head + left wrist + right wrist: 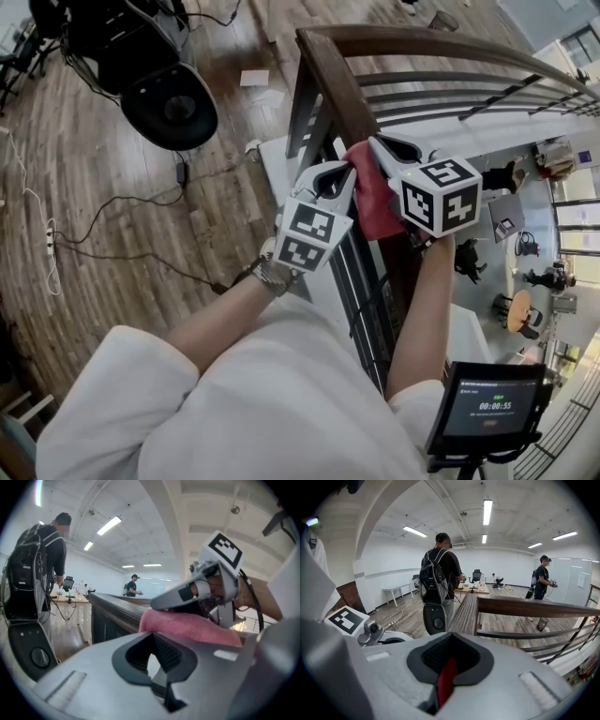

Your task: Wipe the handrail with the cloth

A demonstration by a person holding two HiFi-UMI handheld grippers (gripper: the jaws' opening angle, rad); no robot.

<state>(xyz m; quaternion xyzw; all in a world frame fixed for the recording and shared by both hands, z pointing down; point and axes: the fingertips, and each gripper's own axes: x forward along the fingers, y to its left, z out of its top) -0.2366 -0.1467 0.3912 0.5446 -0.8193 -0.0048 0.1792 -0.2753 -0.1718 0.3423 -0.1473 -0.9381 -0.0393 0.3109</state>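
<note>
Presently: right gripper (375,142) clamped on red cloth (373,202) (draped atop handrail (330,75)); left gripper (345,172) closed, seemingly empty, just beside it.

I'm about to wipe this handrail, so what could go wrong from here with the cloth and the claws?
The right claw pinches only a thin fold of the cloth; dragging it along the handrail might pull it free. Beyond the rail is an open drop to a lower floor, so a loose cloth could fall. The left claw is shut and empty, close beside the right one; they may knock together.
</note>
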